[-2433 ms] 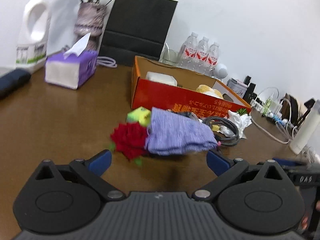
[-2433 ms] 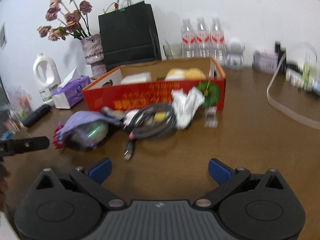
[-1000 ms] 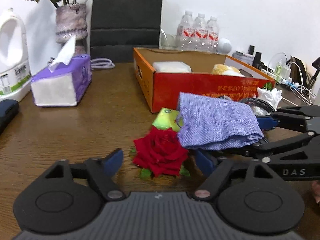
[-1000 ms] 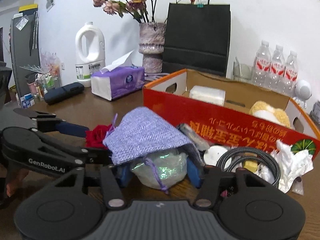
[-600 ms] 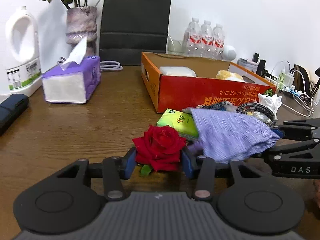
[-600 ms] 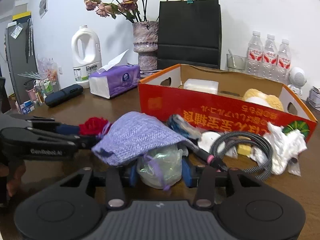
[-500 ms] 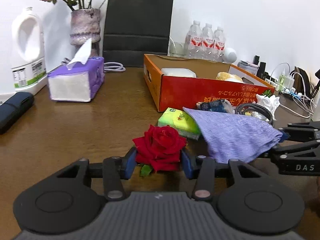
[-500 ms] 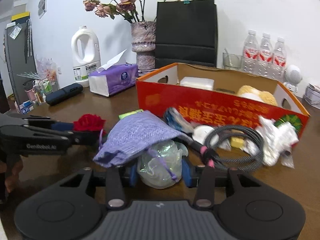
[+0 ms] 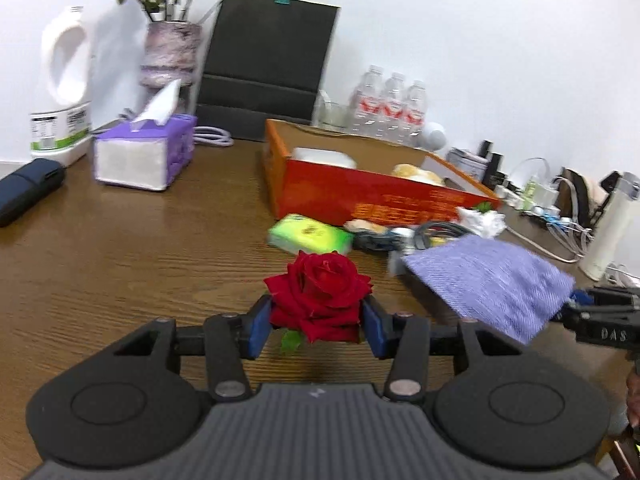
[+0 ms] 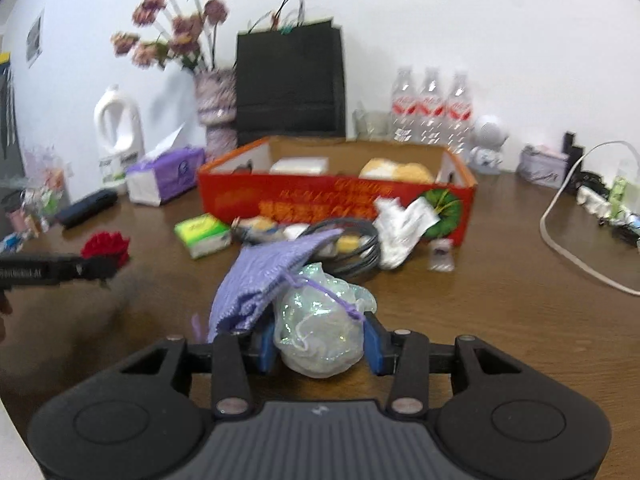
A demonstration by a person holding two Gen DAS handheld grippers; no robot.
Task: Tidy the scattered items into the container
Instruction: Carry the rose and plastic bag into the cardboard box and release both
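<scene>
My left gripper [image 9: 316, 320] is shut on a red rose [image 9: 318, 288], held just above the brown table. My right gripper [image 10: 318, 340] is shut on a shimmery clear pouch [image 10: 320, 328], and a purple knitted cloth [image 10: 264, 280] hangs from the pouch over the left finger. The orange cardboard box [image 10: 332, 200] stands beyond both, with a white packet and a yellow plush inside. In front of the box lie a green packet [image 10: 202, 234], a coiled black cable [image 10: 360, 248] and crumpled white paper [image 10: 400, 224]. In the right wrist view the rose [image 10: 106, 246] shows at far left.
A purple tissue box [image 9: 144, 156], a white jug [image 9: 64, 80], a vase of dried flowers and a black paper bag [image 9: 268, 80] stand behind left. Water bottles [image 10: 430, 108] stand behind the box. A white cable [image 10: 560, 240] and chargers crowd the right side.
Both grippers closed, the left on the rose and the right on the pouch. Both have since pulled back from the box and lifted their loads slightly; the purple cloth came along.
</scene>
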